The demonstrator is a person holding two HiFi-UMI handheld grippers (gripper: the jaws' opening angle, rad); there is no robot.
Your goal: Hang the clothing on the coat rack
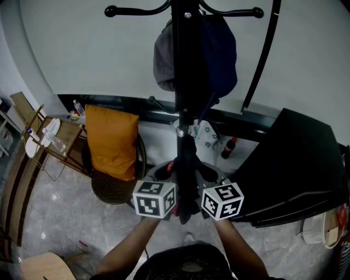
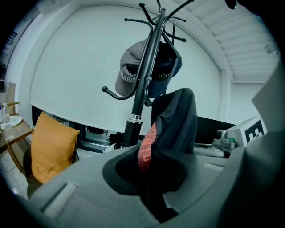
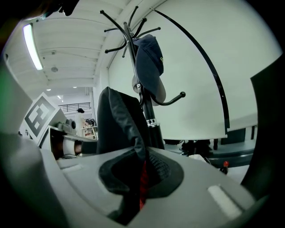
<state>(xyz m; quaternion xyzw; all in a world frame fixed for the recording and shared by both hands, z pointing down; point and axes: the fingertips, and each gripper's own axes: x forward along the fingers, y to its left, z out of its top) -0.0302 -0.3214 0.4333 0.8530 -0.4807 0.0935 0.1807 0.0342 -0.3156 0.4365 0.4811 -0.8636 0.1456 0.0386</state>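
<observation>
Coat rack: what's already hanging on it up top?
A grey cap and a dark blue cap hang against the coat rack pole; the topmost hooks are bare. The caps cover whatever pegs carry them.

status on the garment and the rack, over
Left gripper and right gripper shut on the dark garment. Held low by the coat rack, not hung yet. Grey cap and navy cap already on it.

A dark, red-lined garment (image 1: 186, 180) hangs bunched upright before the black coat rack (image 1: 181, 65).
</observation>
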